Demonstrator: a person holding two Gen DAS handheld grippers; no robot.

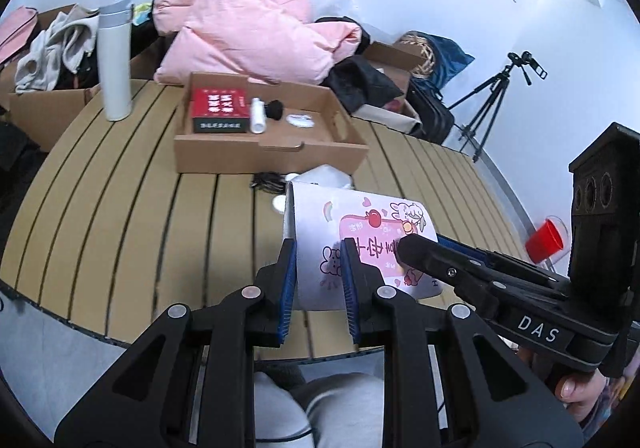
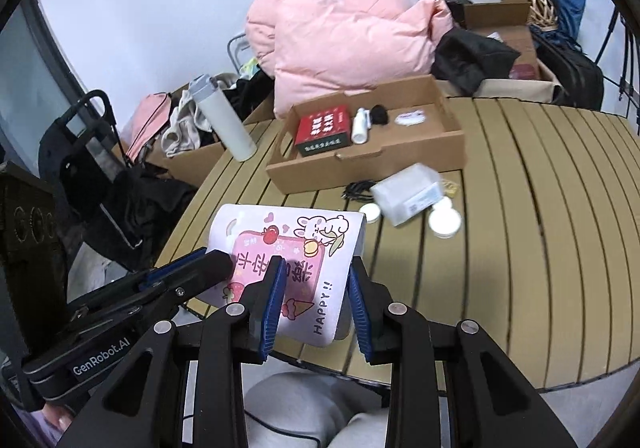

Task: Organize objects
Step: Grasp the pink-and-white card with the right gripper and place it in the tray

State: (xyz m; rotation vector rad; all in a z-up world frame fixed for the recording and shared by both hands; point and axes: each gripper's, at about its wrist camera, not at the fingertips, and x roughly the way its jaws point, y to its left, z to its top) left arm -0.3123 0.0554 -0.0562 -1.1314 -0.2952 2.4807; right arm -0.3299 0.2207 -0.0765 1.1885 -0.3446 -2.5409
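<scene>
White printed box [image 2: 288, 256], held above the near edge of the slatted table [image 1: 120, 207]: left gripper [image 1: 319, 248] clamped on its left end, right gripper [image 2: 314, 268] on its right. Farther off, an open cardboard tray [image 1: 224, 155]; its small contents are hard to identify.

Black tongs [image 1: 320, 248] with blue ribbed pads, silver screws, white lettering.

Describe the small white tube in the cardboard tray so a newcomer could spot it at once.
On the slatted table sits an open cardboard tray. Inside, the white tube lies between the red box and a black puff; it is the only slim white cylinder there.
</scene>
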